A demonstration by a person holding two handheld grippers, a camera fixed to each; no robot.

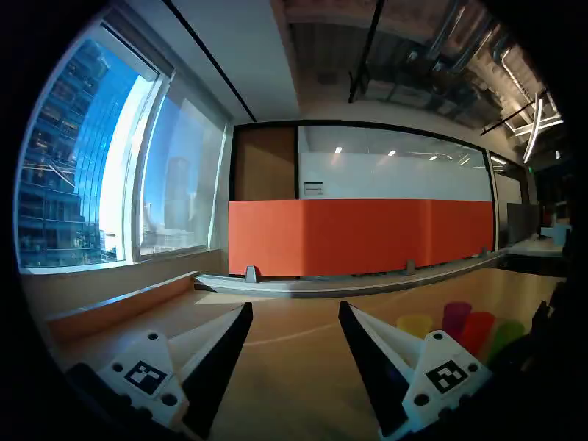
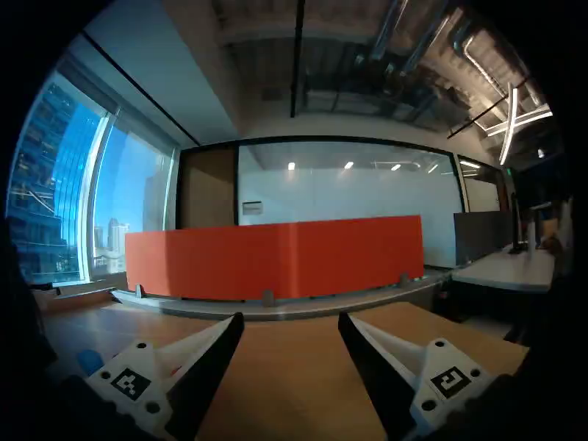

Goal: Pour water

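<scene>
**Jaws apart on both grippers, cups off to one side**

Your left gripper (image 1: 295, 309) has its jaws standing wide apart above the wooden surface (image 1: 294, 389), with bare wood showing between them. Your right gripper (image 2: 292, 317) is spread the same way over the same wood.

In the left gripper view, a cluster of coloured cups (image 1: 478, 331) (yellow, purple, red and green) stands close together toward the surface's right edge, just beyond the right-hand finger. You cannot tell whether they hold water.

An orange divider (image 1: 360, 235) runs along the surface's far edge, with a glass wall (image 1: 397, 173) behind it. Tall windows (image 1: 88, 184) on the left look onto towers and blue sky, and sun falls across the wood. Overhead, the ceiling (image 2: 353, 66) is open, with pipes and bright light strips (image 2: 514, 125). In the right gripper view, a white desk (image 2: 507, 270) sits past the surface's right corner.
</scene>
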